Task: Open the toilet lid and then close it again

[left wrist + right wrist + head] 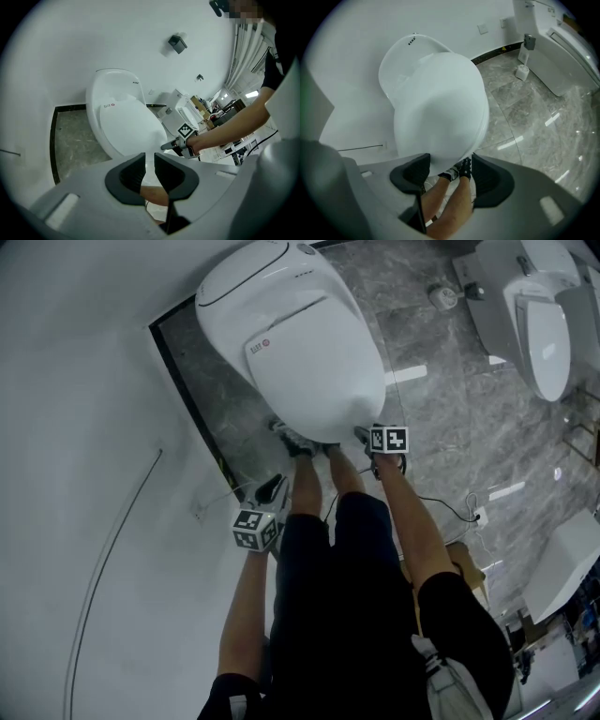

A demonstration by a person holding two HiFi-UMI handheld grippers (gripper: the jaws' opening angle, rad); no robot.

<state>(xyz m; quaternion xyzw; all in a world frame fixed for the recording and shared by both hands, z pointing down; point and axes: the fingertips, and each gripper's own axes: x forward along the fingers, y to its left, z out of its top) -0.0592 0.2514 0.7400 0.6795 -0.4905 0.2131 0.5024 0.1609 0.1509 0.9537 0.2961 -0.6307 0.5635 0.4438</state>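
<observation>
Closest in, the person's bare legs [305,488] run down to dark shoes [298,442] planted at the foot of the toilet [225,292]. The left gripper [149,160] hangs low beside the left leg, clear of the toilet. Its jaws stand only a narrow slit apart and pinch nothing, with just a bit of leg showing behind the gap. The right gripper [450,161] is further forward, at the front tip of the bowl, pointing steeply down. Its jaws are spread wide, and the rounded front edge of the toilet lid [438,108] sits just past them, with the shoes showing below it. The pads do not press on the lid, and I cannot tell whether any other part of this gripper touches it. The lid lies flat, closed over the bowl, glossy white, with a small red sticker [265,341] toward its hinge end. Around the toilet is grey marbled floor [441,427]. To the left is a plain white surface [75,427] with a thin cable [111,540] running along it. Farther off, across the floor, stands a second toilet [539,324]
</observation>
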